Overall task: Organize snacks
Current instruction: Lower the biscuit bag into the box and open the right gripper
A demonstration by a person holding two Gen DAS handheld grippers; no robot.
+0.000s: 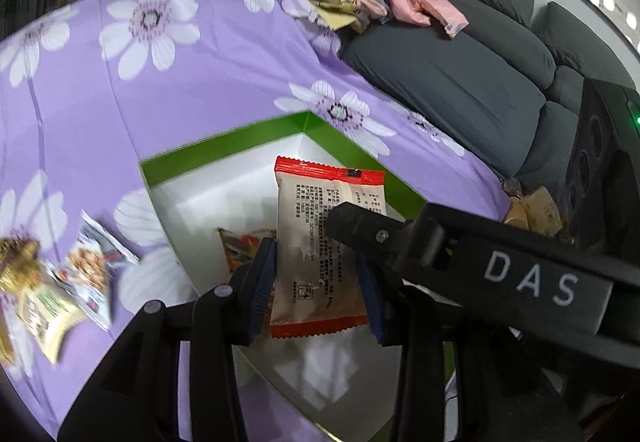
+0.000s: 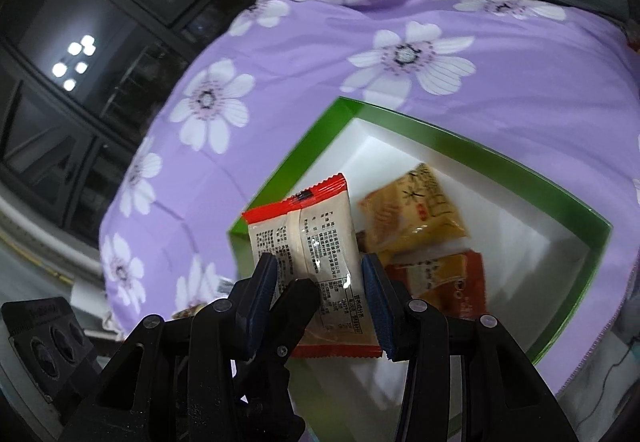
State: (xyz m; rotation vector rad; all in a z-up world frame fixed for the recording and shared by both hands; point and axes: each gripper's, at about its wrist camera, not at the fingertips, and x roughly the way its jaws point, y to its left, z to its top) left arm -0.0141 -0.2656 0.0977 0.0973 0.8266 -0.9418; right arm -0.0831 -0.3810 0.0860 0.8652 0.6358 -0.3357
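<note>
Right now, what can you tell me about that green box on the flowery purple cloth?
The green box is a shallow, open rectangular tray, seemingly cardboard, with bright green walls and a white inside. It rests flat on the purple flowered cloth. Inside lie a yellow-orange snack packet and a red-and-orange packet, partly overlapping. No lid is visible. Above it, each tool holds a beige, red-edged packet; neither tool touches the box.

Landmark: green box [image 2: 520,177] with white inside, open.
Held packets: two beige packets with red ends, printed backs showing, one [image 1: 320,242] and the other [image 2: 312,262], each above the green box.
Inside the green box: a yellow packet [image 2: 412,213] and an orange-red packet [image 2: 444,278], lying flat.
Outside the green box: loose packets [image 1: 60,282] on the purple cloth, blurred.
</note>
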